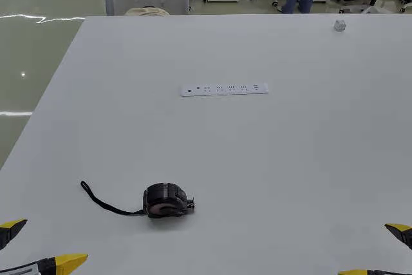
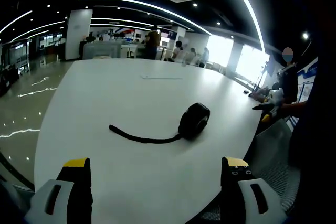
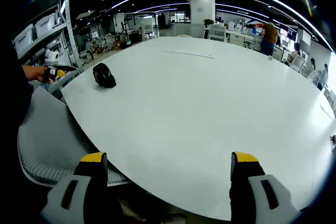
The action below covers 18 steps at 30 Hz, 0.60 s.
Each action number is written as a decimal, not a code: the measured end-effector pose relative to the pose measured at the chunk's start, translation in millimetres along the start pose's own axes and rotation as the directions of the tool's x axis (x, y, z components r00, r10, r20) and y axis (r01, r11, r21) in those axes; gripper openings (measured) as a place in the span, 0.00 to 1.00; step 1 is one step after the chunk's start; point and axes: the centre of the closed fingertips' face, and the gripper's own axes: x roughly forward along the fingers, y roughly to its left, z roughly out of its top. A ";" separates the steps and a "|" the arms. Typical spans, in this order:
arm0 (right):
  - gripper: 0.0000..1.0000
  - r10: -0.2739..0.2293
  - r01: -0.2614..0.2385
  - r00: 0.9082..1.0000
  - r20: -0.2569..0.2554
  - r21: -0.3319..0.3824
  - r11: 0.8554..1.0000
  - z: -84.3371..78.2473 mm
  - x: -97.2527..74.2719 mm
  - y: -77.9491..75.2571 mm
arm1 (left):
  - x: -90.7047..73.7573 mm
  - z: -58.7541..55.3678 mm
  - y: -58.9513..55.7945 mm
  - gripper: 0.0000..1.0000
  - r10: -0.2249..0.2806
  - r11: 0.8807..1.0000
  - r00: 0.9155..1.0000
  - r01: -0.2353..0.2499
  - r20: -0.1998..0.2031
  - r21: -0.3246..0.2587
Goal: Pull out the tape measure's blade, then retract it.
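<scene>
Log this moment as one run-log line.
pull: not started | tape measure: on table, retracted | left gripper: open, clear | right gripper: open, clear

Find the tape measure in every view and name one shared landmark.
Head view: tape measure lower left of centre on the table.
Left gripper view: tape measure just right of centre.
Right gripper view: tape measure upper left, near the table edge.
Shared landmark: white power strip beyond it.

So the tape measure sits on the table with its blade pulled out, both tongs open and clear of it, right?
The blade isn't out; in the head view what trails from the tape measure is its black strap. It sits on the table, left tongs and right tongs open and clear.
</scene>
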 end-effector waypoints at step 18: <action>1.00 -0.001 0.001 1.000 -0.003 -0.003 1.000 0.3 -0.5 -0.1 | 0.2 2.5 -0.6 1.00 -0.001 1.000 1.000 0.001 0.001 0.007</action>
